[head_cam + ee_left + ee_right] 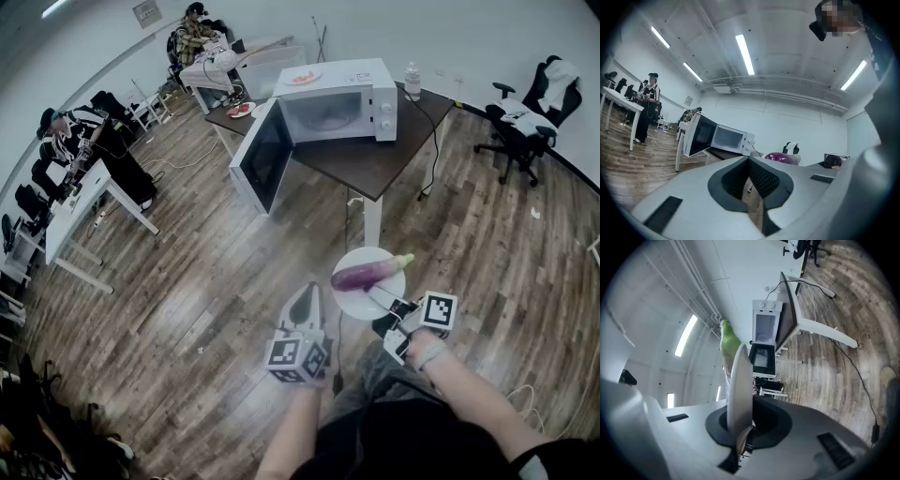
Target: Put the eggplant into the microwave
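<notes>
The right gripper (380, 296) is seen clamped on the near rim of a white plate (359, 305), its jaws drawn together on the thin edge. In the right gripper view the plate is seen edge-on, rising straight out from between the jaws. The eggplant (371, 273) is carried on that plate, laid across its far half, just beyond the right gripper's tips and not touched by them. Its purple body is turned towards the left gripper's side and its green stem end towards the other side. The left gripper (306, 300) is held just beside the plate, apart from it, with its jaws brought together and nothing between them. From it the eggplant is seen ahead and a little to the right. The microwave (336, 101) is set well ahead of both grippers on a dark surface (380, 167), and its door (262, 156) is swung wide open to the left. Both grippers are held over the wooden floor (187, 300), well apart from the surface.
</notes>
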Tool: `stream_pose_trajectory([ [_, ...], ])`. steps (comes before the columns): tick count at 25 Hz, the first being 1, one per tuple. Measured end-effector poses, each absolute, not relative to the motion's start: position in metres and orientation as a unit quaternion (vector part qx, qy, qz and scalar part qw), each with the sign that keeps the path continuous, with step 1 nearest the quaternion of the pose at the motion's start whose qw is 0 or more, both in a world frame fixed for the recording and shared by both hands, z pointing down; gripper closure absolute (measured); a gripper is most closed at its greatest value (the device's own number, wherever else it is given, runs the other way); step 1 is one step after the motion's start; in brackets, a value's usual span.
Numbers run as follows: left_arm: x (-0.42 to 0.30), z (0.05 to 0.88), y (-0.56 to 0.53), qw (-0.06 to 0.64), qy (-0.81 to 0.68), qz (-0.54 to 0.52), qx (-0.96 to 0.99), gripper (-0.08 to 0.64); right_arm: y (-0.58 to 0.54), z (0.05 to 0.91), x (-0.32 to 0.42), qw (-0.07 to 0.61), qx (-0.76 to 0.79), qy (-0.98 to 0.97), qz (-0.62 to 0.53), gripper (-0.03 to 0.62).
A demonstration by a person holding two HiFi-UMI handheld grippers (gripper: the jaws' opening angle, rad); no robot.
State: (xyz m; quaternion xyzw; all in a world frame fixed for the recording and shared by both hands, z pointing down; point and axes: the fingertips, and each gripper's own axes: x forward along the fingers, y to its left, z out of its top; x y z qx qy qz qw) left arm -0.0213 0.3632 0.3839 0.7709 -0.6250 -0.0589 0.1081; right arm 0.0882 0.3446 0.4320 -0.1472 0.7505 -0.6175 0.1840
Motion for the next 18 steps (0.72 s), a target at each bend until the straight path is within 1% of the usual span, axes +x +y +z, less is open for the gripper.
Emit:
stream_pose_trajectory([
  [10,-0.033,0.400,0.370,0.127,-0.639,-0.060,0.757,0.558,0.337,0.437,0.084,0.177,-0.149,0.756,-0.612,0.584],
  [18,-0.029,0.408,0.331,0.134,-0.636,-0.052,0.758,0.558,0.293,0.432,0.084,0.193,-0.146,0.750,-0.616,0.584],
])
